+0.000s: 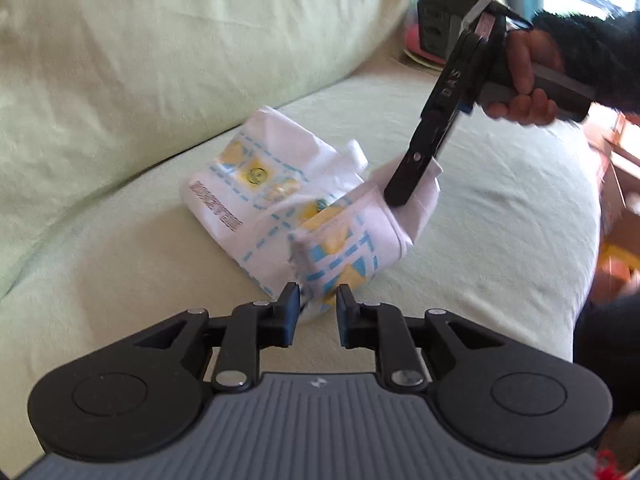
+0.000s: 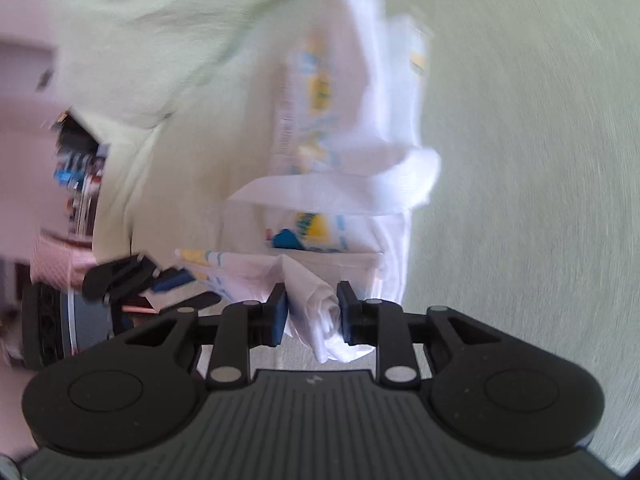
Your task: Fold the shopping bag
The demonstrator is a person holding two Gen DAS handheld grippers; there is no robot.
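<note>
Left gripper point(image 1: 318, 300) jaws apart, bag point(image 1: 280, 208) corner between (frame centre). Right gripper point(image 2: 312, 308) pinches white end; pull flap over evenly, keep edges aligned.

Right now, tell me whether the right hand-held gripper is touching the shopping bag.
Touching. The right wrist view shows the right hand-held gripper pinching a bunched white fold of the shopping bag between its fingers; the left wrist view shows its tip on the bag's raised end.

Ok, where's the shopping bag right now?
The shopping bag lies half-folded on the pale green cushion, centre of the left wrist view; the right gripper pinches its white end, the left gripper is open at its near edge.
</note>
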